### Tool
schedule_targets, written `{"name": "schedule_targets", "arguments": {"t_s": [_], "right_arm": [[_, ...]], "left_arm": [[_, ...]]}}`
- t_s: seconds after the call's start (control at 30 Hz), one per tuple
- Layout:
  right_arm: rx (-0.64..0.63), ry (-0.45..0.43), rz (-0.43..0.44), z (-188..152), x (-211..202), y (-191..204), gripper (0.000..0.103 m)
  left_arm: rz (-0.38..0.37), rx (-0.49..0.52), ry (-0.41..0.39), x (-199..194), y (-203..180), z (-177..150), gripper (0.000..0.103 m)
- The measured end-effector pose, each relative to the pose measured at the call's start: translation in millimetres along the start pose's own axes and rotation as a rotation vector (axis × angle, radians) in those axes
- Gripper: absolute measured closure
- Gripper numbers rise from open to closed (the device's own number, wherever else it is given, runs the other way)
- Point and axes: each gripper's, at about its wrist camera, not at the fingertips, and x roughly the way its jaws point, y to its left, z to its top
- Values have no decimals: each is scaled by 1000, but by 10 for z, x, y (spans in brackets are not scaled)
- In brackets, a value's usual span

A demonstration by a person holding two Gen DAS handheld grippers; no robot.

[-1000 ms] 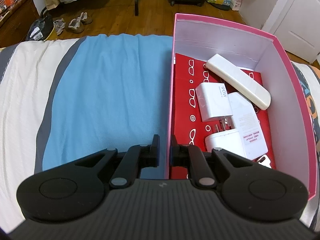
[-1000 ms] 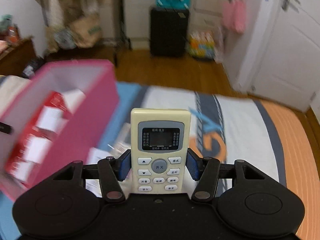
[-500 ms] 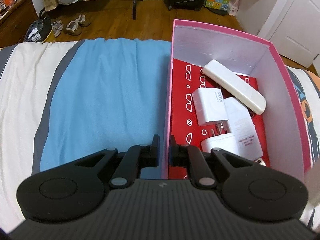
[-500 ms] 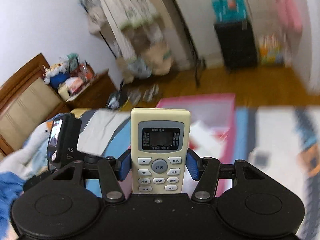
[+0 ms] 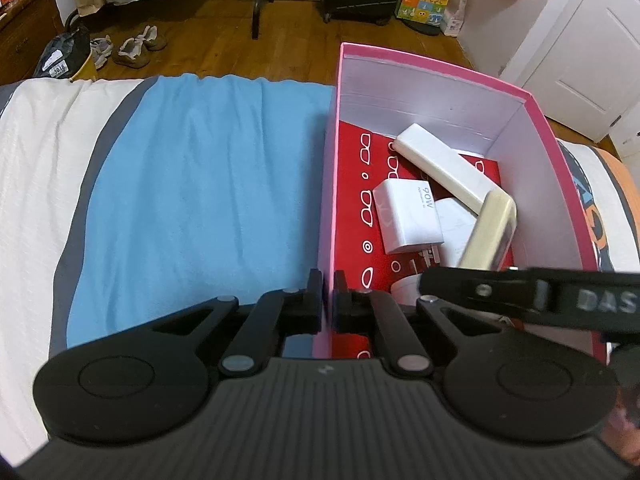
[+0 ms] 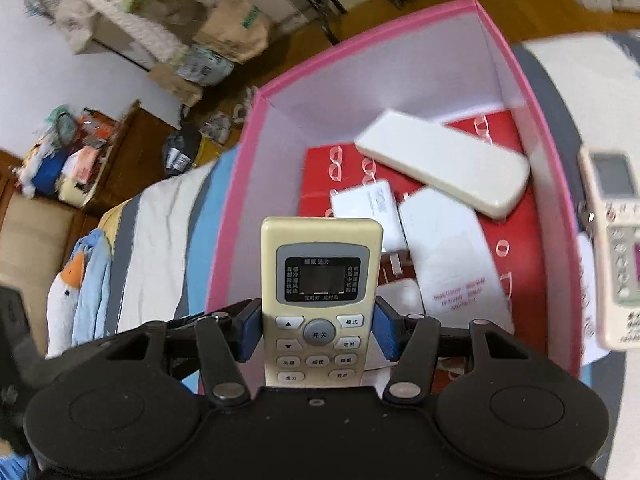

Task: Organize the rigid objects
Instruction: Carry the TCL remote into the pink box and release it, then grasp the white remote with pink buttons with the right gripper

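A pink box (image 5: 556,152) with a red patterned floor lies on the bed; it also shows in the right wrist view (image 6: 236,208). Inside are a long white remote (image 5: 440,168), a white 90W charger (image 5: 408,220) and other white adapters. My left gripper (image 5: 328,296) is shut on the box's left wall near its front corner. My right gripper (image 6: 318,330) is shut on a cream air-conditioner remote (image 6: 320,292) and holds it over the box; that remote (image 5: 490,232) shows in the left wrist view, tilted above the chargers.
A second cream remote (image 6: 616,248) lies outside the box's right wall. A blue blanket (image 5: 208,200) covers the bed left of the box. Beyond the bed are a wooden floor, shoes (image 5: 136,46) and a white door (image 5: 580,60).
My right gripper has swung left with the cream remote, from over the bed beside the box to above the box's inside. My left gripper keeps its hold on the box wall.
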Motion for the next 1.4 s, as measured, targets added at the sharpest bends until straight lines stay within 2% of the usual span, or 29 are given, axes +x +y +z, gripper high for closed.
{"name": "schedule_targets", "arguments": {"t_s": [0.2,0.3,0.5,0.67,0.8,0.97,1.17,1.4], "right_arm": [[96,29,46,0,140,-49,40],[82,26,47,-21,81,-53,40],[-90,-61,-24,-1,-337,102,40],[-314,-134,-91,-60,-881,197,40],[-406,-167,-139,-66,-1320,66,40],[-443,-153,-221,-60,-1636,-284,40],[-433,-149,-280,-104,-1567,-689,40],[-351,-98,-282,-97,-1062,-1076,40]], "left_arm": [[-23,-25,12,18,52,13,97],[-22,-17,11,19,38,12,97],[-11,-19,11,21,20,12,96],[15,-3,7,16,-24,4,96],[31,4,8,16,-47,8,96],[62,20,8,13,-92,-1,96],[79,26,8,15,-111,-1,96],[86,34,9,21,-127,-8,95]]}}
